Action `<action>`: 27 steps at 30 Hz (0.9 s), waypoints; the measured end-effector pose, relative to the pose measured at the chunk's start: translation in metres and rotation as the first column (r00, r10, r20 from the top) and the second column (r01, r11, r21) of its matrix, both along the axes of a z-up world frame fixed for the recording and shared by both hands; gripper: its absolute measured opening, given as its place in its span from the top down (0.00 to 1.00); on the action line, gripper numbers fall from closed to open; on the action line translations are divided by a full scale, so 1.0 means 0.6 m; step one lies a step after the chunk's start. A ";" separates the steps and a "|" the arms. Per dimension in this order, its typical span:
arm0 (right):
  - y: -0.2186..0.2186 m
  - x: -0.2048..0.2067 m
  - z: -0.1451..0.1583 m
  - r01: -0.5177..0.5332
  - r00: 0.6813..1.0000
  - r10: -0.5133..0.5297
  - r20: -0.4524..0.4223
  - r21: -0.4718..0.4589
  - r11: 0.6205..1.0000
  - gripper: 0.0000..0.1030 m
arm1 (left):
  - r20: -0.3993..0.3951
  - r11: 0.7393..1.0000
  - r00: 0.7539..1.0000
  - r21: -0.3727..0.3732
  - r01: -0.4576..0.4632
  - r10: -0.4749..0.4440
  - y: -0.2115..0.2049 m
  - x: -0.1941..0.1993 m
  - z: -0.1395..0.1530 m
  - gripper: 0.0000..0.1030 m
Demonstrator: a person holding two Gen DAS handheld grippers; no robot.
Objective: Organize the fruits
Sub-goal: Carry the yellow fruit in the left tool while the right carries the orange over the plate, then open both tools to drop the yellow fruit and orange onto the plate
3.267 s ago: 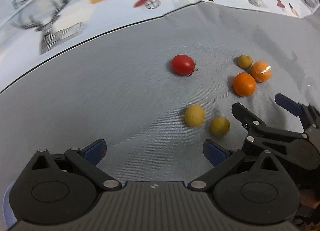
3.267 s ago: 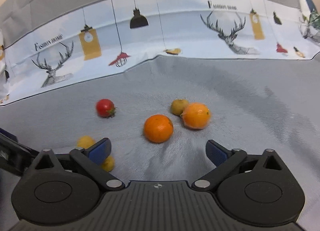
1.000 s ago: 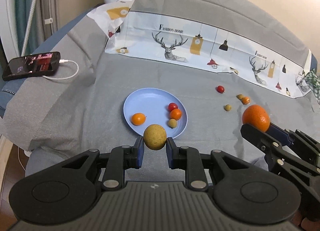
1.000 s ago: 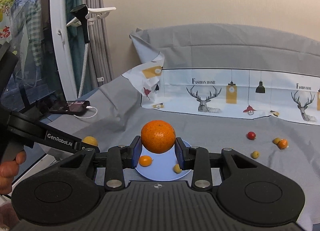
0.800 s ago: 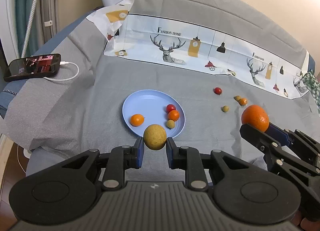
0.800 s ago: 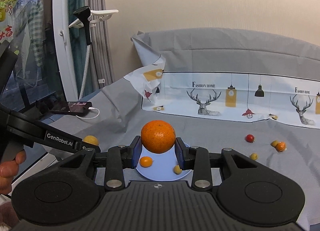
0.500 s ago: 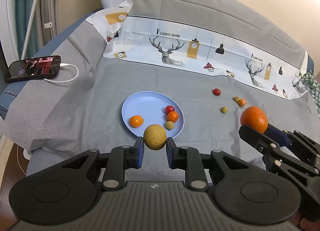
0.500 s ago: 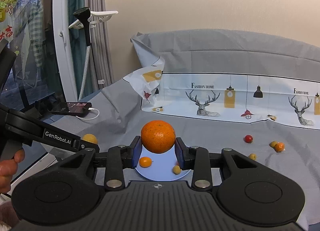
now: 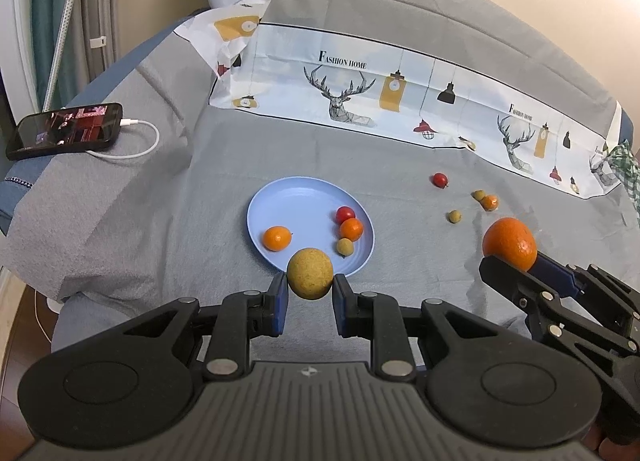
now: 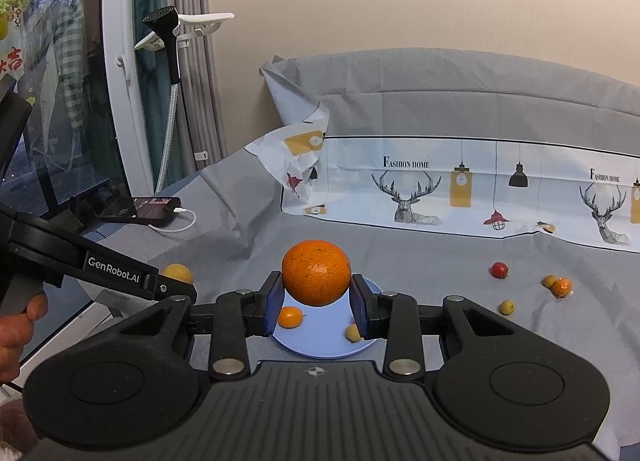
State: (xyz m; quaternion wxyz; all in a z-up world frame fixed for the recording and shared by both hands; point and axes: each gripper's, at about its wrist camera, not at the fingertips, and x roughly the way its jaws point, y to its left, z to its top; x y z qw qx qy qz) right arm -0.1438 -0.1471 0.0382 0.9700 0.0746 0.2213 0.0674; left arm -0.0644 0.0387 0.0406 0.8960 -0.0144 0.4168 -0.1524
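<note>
My left gripper (image 9: 309, 295) is shut on a yellow fruit (image 9: 310, 272) and holds it above the near rim of the blue plate (image 9: 298, 197). The plate holds several small fruits: an orange one (image 9: 277, 238), a red tomato (image 9: 345, 214), another orange one (image 9: 351, 229) and a small yellow one (image 9: 344, 247). My right gripper (image 10: 316, 307) is shut on a large orange (image 10: 316, 272), also seen in the left wrist view (image 9: 509, 243), held to the right of the plate (image 10: 320, 341). Loose on the grey cloth lie a red tomato (image 9: 439, 180), two small yellow fruits (image 9: 454, 216) (image 9: 478, 194) and a small orange one (image 9: 490, 202).
A phone (image 9: 66, 130) on a white cable lies at the far left of the grey cloth. A printed deer cloth (image 9: 400, 101) runs along the back. The cloth-covered surface drops off at the left and near edges.
Both grippers, each shut on its fruit, have drifted slightly forward toward the plate over the last second. About three seconds ago both were open, low over the loose fruits.
</note>
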 end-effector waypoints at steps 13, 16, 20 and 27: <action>-0.007 0.041 -0.028 -0.001 0.998 0.001 -0.058 0.002 1.000 0.64 | -0.043 1.000 0.999 0.015 -0.009 0.009 -0.015 0.050 -0.020 0.75; -0.011 0.056 -0.039 0.002 0.997 -0.002 -0.075 0.003 1.000 0.64 | -0.053 1.000 0.999 0.020 -0.010 0.011 -0.021 0.073 -0.027 0.75; -0.013 0.083 -0.054 0.004 0.995 -0.003 -0.102 0.003 1.000 0.64 | -0.067 1.000 0.998 0.027 -0.010 0.012 -0.033 0.110 -0.037 0.75; -0.020 0.139 -0.082 0.010 0.990 -0.008 -0.142 0.012 1.000 0.64 | -0.114 0.999 0.993 0.036 -0.017 0.021 -0.056 0.188 -0.068 0.75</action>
